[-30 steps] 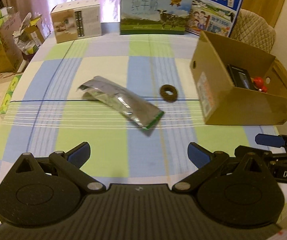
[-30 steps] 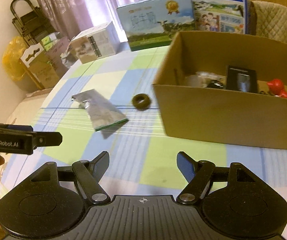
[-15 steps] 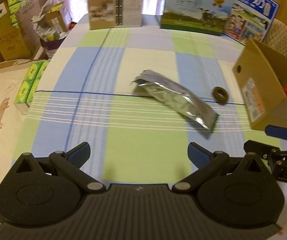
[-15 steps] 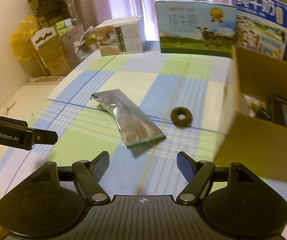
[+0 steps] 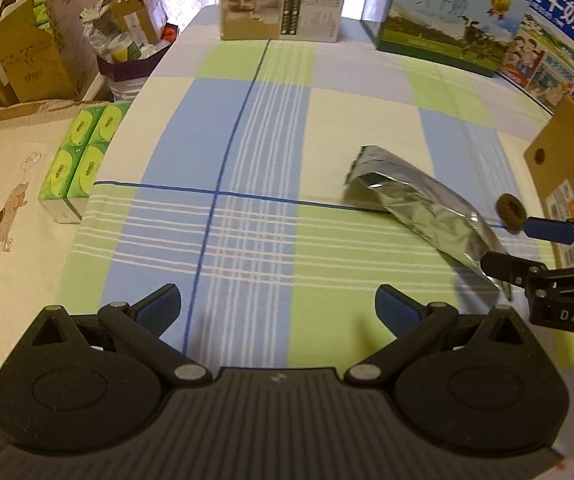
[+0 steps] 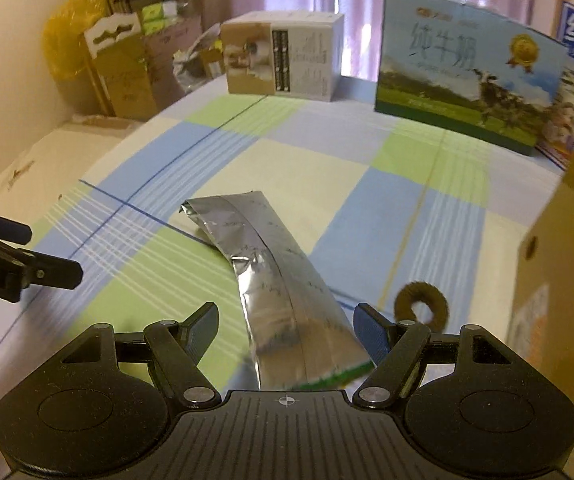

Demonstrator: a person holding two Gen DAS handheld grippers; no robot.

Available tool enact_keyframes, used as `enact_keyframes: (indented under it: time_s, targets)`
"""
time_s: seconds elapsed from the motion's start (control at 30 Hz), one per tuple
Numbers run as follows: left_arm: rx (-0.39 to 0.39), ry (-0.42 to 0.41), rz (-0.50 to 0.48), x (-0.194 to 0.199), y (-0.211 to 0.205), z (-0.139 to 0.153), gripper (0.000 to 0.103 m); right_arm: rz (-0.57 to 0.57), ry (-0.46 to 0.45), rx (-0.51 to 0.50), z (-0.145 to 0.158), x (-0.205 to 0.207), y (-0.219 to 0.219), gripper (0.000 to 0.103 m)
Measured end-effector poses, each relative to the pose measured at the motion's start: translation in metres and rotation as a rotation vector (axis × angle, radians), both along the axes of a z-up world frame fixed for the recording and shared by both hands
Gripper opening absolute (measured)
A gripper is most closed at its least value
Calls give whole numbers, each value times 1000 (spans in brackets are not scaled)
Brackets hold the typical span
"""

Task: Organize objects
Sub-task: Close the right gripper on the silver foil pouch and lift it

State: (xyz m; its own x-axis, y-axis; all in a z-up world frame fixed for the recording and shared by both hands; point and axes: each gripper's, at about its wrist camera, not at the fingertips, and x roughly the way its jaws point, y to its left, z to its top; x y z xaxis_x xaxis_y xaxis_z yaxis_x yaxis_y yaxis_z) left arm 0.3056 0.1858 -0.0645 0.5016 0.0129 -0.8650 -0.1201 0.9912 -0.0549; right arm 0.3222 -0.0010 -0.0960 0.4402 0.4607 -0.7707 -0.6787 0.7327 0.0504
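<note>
The foil pouch (image 6: 271, 280) lies flat on the checked cloth of the worktop (image 5: 247, 140), its green-edged end towards the cardboard box (image 6: 559, 280) side and close under the right hand-held gripper (image 6: 285, 330). A moment ago that gripper faced the box, with the pouch off to the left of its view; it has since swung away from the box and dropped in over the pouch, so the pouch's near end now sits between its two blue pads. Its jaws are spread wide and grip nothing. From the left wrist view, the tips of the right hand-held gripper reach just past the pouch's lower end.

The left hand-held gripper (image 5: 277, 304) has turned away from the box as well, and now looks across bare cloth, with the pouch off to its right. It too is fully open and empty.

The brown fuzzy ring (image 6: 421, 306) rests on the cloth between the pouch and the box, just beside the pouch and apart from it.

The shift suggests the pouch is the next item chosen for the box. The step in hand looks like lowering and closing on the pouch's end. Thin, slick foil lying flat may slide or crumple instead of lifting cleanly.
</note>
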Motion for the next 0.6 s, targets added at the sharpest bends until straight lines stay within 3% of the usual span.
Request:
enact_keyframes:
  time_s: [0.5,0.53,0.6]
  targets:
    - [0,38,29,18,25,-20,102,75,19,-107,-33,38,42,71]
    - [0,39,31,18,26,-20,102,79,18,-112,-35,39,44,70]
    - [2,41,32,19,28,-21,102,81,16,-125,-38,40,46,54]
